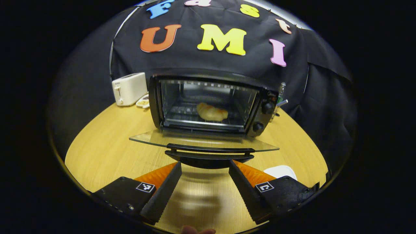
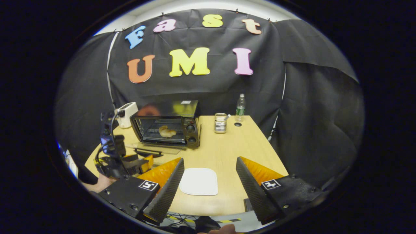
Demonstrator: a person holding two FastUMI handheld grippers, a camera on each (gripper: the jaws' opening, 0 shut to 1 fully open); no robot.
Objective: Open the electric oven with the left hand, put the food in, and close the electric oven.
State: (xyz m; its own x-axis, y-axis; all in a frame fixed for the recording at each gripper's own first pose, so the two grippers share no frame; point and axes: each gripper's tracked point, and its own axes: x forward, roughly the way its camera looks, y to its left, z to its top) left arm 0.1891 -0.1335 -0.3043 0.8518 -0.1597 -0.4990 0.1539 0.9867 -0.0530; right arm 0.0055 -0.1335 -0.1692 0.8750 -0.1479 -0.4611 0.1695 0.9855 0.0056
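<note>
A black electric oven [image 1: 211,100] stands on the wooden table [image 1: 107,143] with its glass door [image 1: 201,141] folded down flat. A golden pastry [image 1: 212,112] lies on the rack inside. My left gripper [image 1: 205,167] is open, its fingertips just short of the door's black handle [image 1: 209,152], one to each side. In the right gripper view the oven [image 2: 169,125] sits at the left with the pastry [image 2: 167,131] inside. The left gripper [image 2: 135,164] is in front of the door. My right gripper [image 2: 209,164] is open above an empty white plate [image 2: 199,181].
A white toaster [image 1: 129,88] stands to the oven's left with a small dish [image 1: 143,102] beside it. A metal utensil holder [image 2: 220,123] and a water bottle [image 2: 240,105] stand right of the oven. The white plate [image 1: 281,170] lies near the table's front edge.
</note>
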